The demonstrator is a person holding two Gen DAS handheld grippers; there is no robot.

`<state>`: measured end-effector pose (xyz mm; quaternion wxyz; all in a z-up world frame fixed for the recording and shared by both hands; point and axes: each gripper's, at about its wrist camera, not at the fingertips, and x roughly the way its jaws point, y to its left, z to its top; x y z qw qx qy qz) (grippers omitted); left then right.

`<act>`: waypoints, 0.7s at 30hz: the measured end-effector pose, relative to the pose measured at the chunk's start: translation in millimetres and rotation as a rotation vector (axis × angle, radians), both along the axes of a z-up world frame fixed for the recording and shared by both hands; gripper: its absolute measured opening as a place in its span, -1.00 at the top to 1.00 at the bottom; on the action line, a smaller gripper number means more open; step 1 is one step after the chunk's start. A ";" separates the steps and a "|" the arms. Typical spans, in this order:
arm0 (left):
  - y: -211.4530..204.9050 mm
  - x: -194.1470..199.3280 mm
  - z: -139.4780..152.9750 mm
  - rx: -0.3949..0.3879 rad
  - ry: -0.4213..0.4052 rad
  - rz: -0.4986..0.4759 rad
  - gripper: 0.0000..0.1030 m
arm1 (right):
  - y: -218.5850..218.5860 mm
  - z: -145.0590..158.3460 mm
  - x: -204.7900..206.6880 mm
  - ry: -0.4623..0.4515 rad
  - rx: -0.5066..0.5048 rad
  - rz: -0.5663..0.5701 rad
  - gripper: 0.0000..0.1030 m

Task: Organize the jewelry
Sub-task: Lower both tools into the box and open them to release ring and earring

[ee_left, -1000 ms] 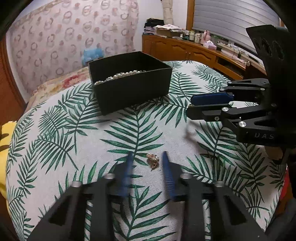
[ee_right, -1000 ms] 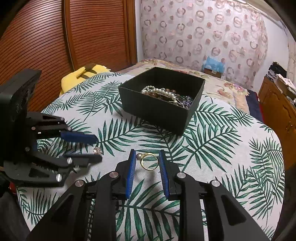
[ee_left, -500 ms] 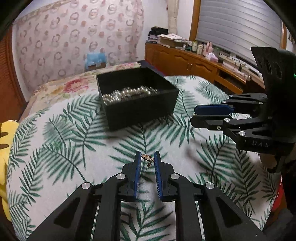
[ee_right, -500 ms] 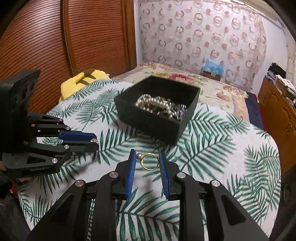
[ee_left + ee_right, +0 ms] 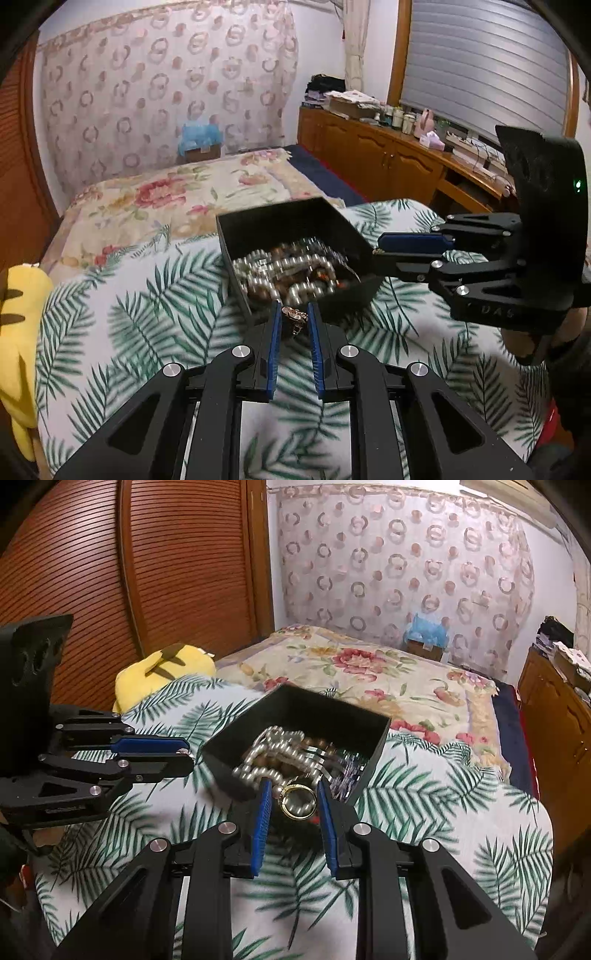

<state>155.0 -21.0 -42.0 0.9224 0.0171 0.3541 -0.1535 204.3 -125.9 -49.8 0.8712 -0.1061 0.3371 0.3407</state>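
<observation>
Jaws clamped: left gripper (image 5: 293,326) pinches a small rose-gold charm (image 5: 294,320), right gripper (image 5: 291,801) a gold ring (image 5: 297,801), both at lower centre, by the black box (image 5: 332,218) rim. Carry each past the wall, then release low (pearl strands (image 5: 273,753) already heaped inside).

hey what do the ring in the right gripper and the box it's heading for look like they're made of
Gold ring: looks like polished yellow metal, judging by its bright glints; a small pale bead, possibly a pearl, sits on its left side. Real gold or plating cannot be told. Right gripper is shut on it.
Black box: looks like matte cardboard, with thin, straight, dull walls; rigid plastic is possible.
</observation>
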 end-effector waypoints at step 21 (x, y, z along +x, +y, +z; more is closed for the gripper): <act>-7.9 77.0 -9.1 0.015 0.020 -0.004 0.74 | -15.3 -5.9 32.3 0.010 0.122 -0.047 0.17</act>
